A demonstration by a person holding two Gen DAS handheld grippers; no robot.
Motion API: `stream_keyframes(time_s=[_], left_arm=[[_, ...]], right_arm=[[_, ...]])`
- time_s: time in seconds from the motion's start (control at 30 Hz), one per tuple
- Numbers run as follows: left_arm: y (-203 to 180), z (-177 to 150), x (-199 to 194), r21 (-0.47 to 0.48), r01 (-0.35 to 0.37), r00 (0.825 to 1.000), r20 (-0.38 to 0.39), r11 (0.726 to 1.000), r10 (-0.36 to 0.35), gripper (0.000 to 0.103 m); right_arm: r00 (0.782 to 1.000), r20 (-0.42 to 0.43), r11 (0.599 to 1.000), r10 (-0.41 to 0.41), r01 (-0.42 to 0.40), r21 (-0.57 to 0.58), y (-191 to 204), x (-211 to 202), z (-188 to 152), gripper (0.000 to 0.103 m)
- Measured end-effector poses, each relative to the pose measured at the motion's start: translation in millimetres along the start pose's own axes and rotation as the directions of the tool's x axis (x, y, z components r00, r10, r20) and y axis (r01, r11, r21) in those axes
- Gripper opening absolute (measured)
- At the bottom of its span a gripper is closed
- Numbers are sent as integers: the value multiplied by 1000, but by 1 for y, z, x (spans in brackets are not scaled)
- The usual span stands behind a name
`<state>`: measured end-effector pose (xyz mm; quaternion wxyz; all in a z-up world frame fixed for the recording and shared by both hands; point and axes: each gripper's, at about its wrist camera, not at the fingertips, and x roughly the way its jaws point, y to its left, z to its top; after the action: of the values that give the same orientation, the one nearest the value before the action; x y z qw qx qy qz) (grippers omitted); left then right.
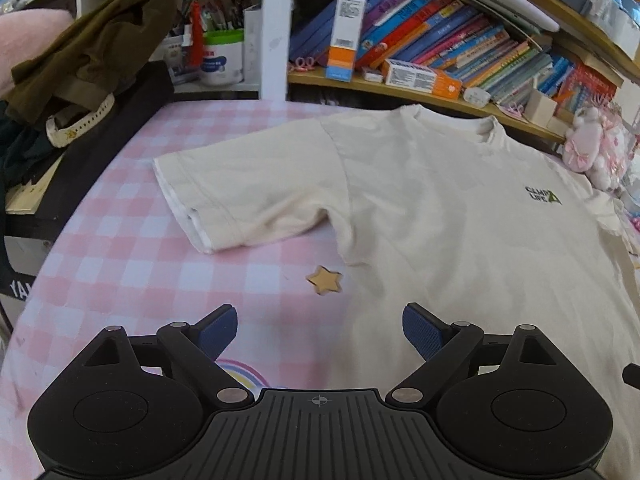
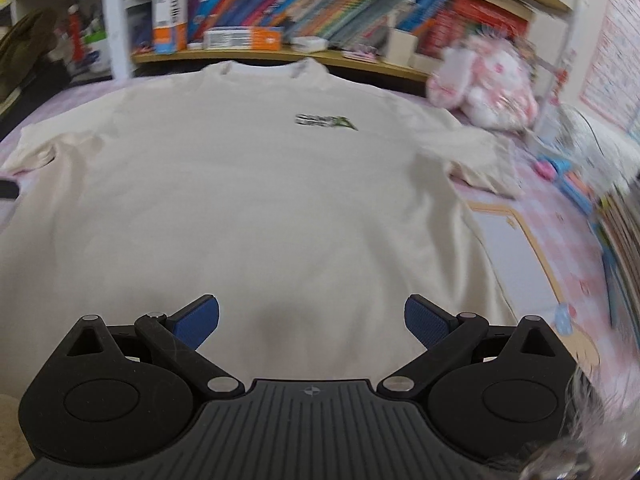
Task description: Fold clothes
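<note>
Left wrist view: cream T-shirt (image 1: pixel 460 220) lies face up and spread flat on the pink checked tablecloth (image 1: pixel 100 264), collar toward the bookshelf (image 1: pixel 420 92), chest logo (image 1: pixel 543 195) showing. Near sleeve (image 1: pixel 224 192) is laid straight out, no crease in it. Right wrist view agrees, though it is motion-blurred: whole body of the shirt open, other sleeve (image 2: pixel 476 156) also out to the side. No fold visible anywhere, so my read is the task is at zero; both sleeve/side folds and the lengthwise fold are all left to do.

Left gripper (image 1: pixel 320 330): jaws wide apart, nothing between them, hovering over the shirt's side edge near the hem, by the small wooden star (image 1: pixel 325 279), which sits on the cloth just beside the shirt. Right gripper (image 2: pixel 312 320): jaws wide apart, empty, above the lower middle of the shirt.

Around it: olive garment (image 1: pixel 88 48) piled off to the left, pink plush toy (image 2: pixel 488 88) at the far right corner. Neither touches the shirt.
</note>
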<state>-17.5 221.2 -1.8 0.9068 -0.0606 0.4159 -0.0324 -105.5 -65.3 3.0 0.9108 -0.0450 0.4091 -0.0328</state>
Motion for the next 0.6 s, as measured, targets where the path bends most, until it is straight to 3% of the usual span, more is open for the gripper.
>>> stream_keyframes(time_s=[0.13, 0.3, 0.47, 0.6], left_arm=[[23, 6, 5, -71, 48, 998, -24, 996, -50, 92], [46, 12, 7, -122, 83, 996, -34, 989, -87, 92], [70, 21, 16, -189, 77, 996, -27, 979, -84, 92], [92, 23, 23, -280, 99, 994, -14, 955, -107, 92]], right_arm=[[1000, -8, 996, 30, -31, -85, 24, 5, 23, 100], [983, -11, 962, 181, -179, -206, 65, 13, 60, 97], [944, 11, 859, 329, -294, -419, 126, 19, 86, 93], [923, -20, 758, 383, -327, -565, 173, 33, 96, 87]])
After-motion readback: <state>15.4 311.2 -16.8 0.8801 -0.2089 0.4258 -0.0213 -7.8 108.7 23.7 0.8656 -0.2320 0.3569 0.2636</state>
